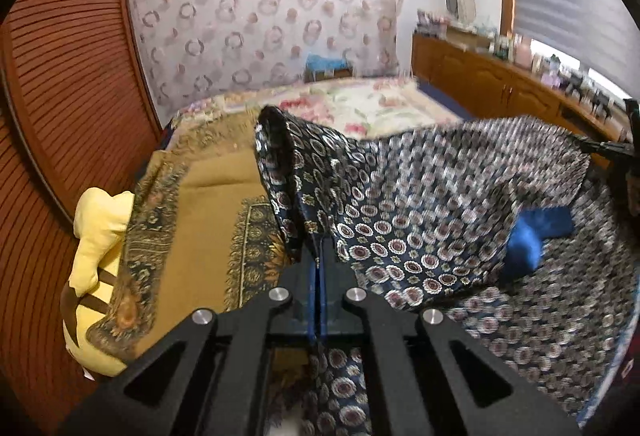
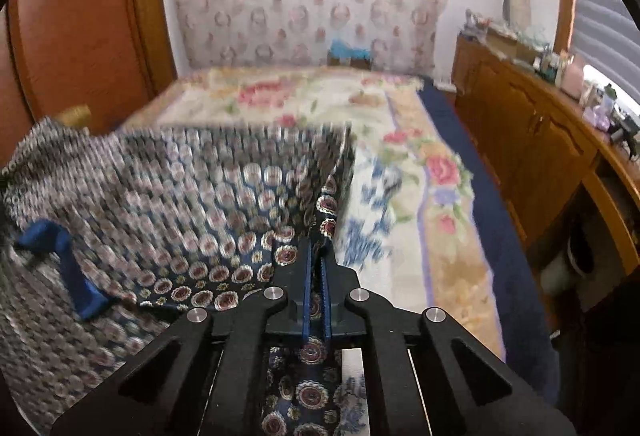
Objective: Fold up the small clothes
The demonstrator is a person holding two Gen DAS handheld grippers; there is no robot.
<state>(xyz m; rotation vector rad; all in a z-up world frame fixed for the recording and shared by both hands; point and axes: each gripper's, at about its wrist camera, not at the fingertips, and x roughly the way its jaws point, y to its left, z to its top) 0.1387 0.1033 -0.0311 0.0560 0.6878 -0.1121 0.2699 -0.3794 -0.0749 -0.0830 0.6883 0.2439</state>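
At frame centre, over the bed (image 2: 400, 172) | left hand-held gripper (image 1: 318, 256) clamped on cloth (image 1: 400, 220) edge | right hand-held gripper (image 2: 317, 256) clamped on cloth's other edge | cloth raised, spanning between them

Both wrist cams sit close over your grippers, angled down, facing the far floral-papered wall (image 1: 264, 16). Left cam sits left, right cam right; both share the dark medallion-print cloth (image 1: 420, 204) (image 2: 180, 204).
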